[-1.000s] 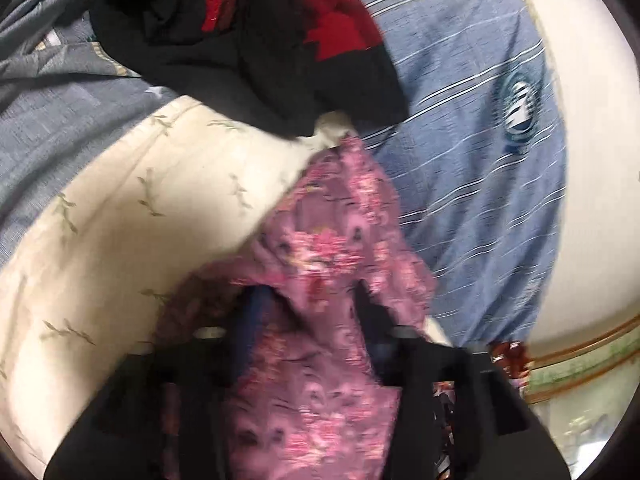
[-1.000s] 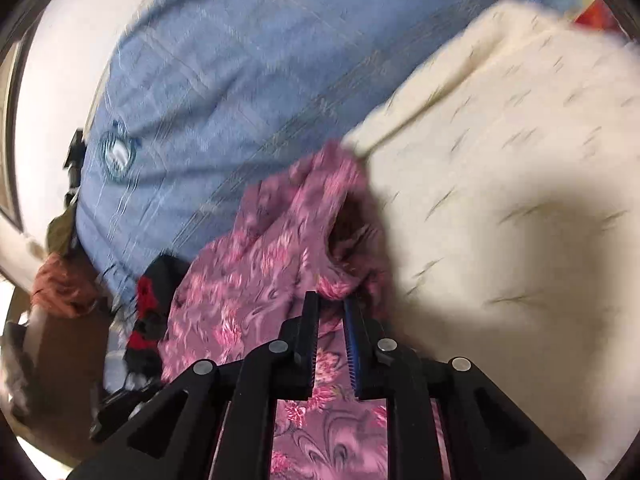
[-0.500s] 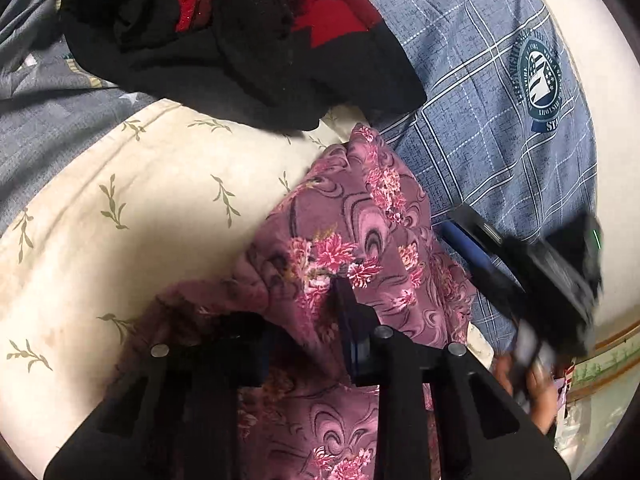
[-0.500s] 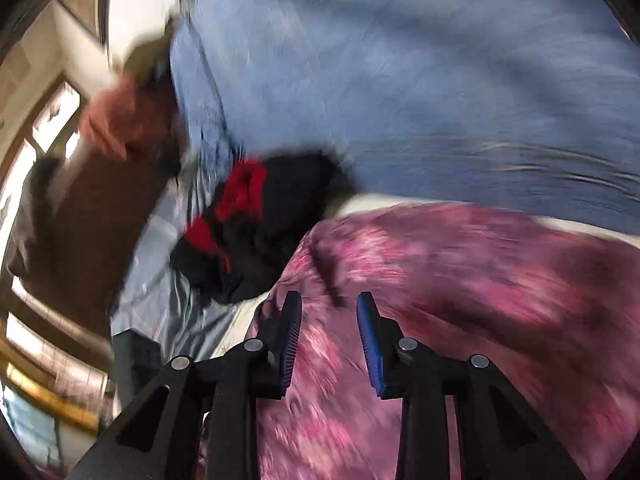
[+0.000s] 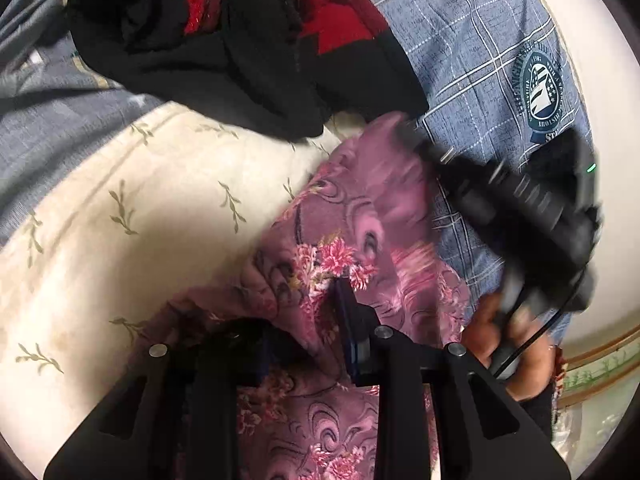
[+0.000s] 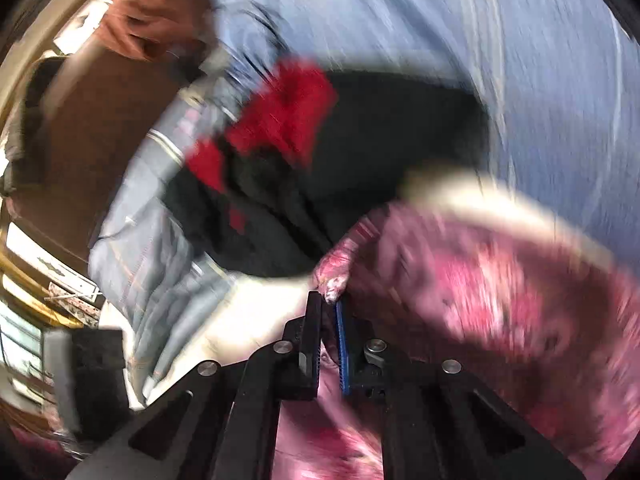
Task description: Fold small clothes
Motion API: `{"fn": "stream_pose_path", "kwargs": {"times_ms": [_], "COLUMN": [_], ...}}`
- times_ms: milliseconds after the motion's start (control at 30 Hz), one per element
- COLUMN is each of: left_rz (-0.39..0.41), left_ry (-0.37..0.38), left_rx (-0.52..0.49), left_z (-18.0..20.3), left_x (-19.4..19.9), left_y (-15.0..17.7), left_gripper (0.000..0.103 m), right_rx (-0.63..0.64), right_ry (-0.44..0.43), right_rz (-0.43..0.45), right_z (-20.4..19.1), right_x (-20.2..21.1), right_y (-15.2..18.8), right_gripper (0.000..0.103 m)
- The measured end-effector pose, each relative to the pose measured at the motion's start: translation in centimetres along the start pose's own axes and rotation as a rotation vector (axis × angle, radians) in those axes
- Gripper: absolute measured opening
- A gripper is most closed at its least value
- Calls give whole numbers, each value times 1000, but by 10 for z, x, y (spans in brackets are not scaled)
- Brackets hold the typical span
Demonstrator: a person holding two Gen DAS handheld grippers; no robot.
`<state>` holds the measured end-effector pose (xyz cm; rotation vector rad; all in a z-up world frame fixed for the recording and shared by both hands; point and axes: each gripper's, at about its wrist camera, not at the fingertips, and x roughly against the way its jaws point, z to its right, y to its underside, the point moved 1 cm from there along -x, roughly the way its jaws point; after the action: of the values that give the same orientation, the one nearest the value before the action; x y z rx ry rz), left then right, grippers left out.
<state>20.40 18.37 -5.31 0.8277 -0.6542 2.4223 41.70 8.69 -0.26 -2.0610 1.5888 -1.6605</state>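
A pink-purple floral garment lies crumpled on a cream leaf-print pillow. My left gripper is shut on a bunched fold at the garment's near end, and cloth covers its left finger. In the same view my right gripper comes in blurred from the right, its tips at the garment's far corner. In the right wrist view the right gripper has its jaws closing tight on a corner of the floral garment, with cloth pinched between the pads.
A black and red garment lies heaped just beyond the pillow, also blurred in the right wrist view. A blue checked sheet covers the bed. A person's hand holds the right gripper. Brown furniture stands beside the bed.
My left gripper closed on the garment's fold and has held still since. My right gripper swung across to the garment's far corner, opened, then closed on it.
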Motion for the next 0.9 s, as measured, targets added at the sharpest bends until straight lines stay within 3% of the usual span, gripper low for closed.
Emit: {"fn": "stream_pose_path", "kwargs": {"times_ms": [67,267,333,433,500,600,733,800,900], "left_rz": [4,-2,-1,5,1,0,-12,-15,-4], "left_ry": [-3,-41,-40,-33,-22,-2,18,16,8], "left_rx": [5,9,3,4,-12,-38,-38,-28,-51], "left_z": [-1,-6,-7,-6,-2,5,8,9,13], "left_x": [0,-3,0,3,4,5,3,-2,-5], "left_y": [-2,-6,-7,-8,-6,-2,-3,-4,-4], "left_gripper": [26,25,25,26,39,49,53,53,53], "right_rx": [-12,-21,-73,-154,-194,-271,-447,-572,-671], "right_ry": [20,187,174,98,109,254,463,501,469], "right_rz": [39,-109,-98,12,75,148,220,249,250], "right_z": [2,22,27,32,39,61,108,136,155], "right_x": [2,-60,-57,1,53,136,225,250,250], "right_y": [-14,-5,2,12,33,86,171,206,236], "right_gripper": [6,8,13,14,21,36,38,38,38]}}
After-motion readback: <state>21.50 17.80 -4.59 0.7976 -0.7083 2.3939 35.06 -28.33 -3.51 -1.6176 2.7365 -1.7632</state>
